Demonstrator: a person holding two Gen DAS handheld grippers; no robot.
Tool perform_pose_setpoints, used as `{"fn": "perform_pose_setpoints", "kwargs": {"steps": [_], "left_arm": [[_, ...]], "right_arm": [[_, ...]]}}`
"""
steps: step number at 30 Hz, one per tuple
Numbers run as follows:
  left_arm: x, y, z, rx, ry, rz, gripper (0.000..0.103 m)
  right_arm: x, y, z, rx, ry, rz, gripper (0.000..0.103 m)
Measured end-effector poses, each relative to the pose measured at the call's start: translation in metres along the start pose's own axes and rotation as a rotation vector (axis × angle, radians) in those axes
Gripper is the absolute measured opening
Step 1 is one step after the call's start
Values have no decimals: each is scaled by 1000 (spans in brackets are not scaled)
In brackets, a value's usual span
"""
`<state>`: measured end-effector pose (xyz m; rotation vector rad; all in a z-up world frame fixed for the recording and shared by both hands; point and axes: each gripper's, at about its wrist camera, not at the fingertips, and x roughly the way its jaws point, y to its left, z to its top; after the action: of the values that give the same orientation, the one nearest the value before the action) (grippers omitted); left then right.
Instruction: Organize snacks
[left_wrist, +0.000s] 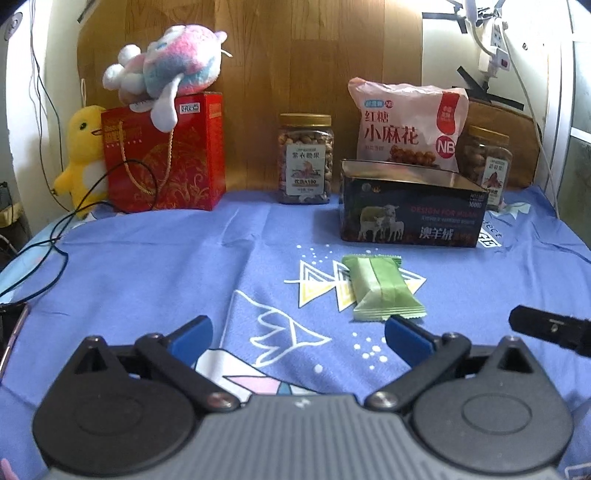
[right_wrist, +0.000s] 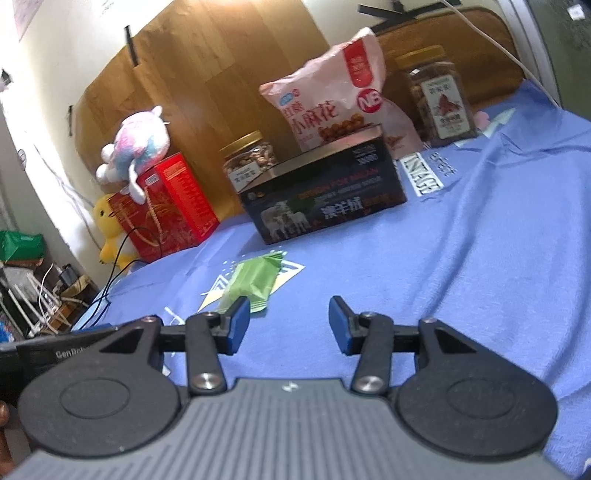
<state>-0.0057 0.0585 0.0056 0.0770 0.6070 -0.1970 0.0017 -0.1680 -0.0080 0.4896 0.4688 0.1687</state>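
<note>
Green packet (left_wrist: 382, 288) lies just before tin (left_wrist: 410, 206); bare cloth (left_wrist: 147, 273) leftward. Left claw (left_wrist: 299, 334) wide, empty; right claw (right_wrist: 288, 323) wide, empty.

Two black tools (left_wrist: 299, 338) (right_wrist: 288, 319), blue finger pads (right_wrist: 236, 325), silver screws, grey ribbed housings

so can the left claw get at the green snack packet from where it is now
Probably yes. The left claw is open and empty, and the green snack packet lies flat on the blue cloth just ahead, off to its right finger's side. Nothing stands between them; it needs a small shift right.
</note>
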Motion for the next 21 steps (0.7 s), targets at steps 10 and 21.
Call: {"fn": "perform_pose_setpoints", "kwargs": {"steps": [10, 21], "left_arm": [[-9, -25, -6, 117, 22, 100, 103], [-12, -44, -3, 190, 73, 138, 103]], "right_arm": [[-10, 12, -5, -73, -34, 15, 56], [-30, 16, -9, -69, -33, 69, 56]]}}
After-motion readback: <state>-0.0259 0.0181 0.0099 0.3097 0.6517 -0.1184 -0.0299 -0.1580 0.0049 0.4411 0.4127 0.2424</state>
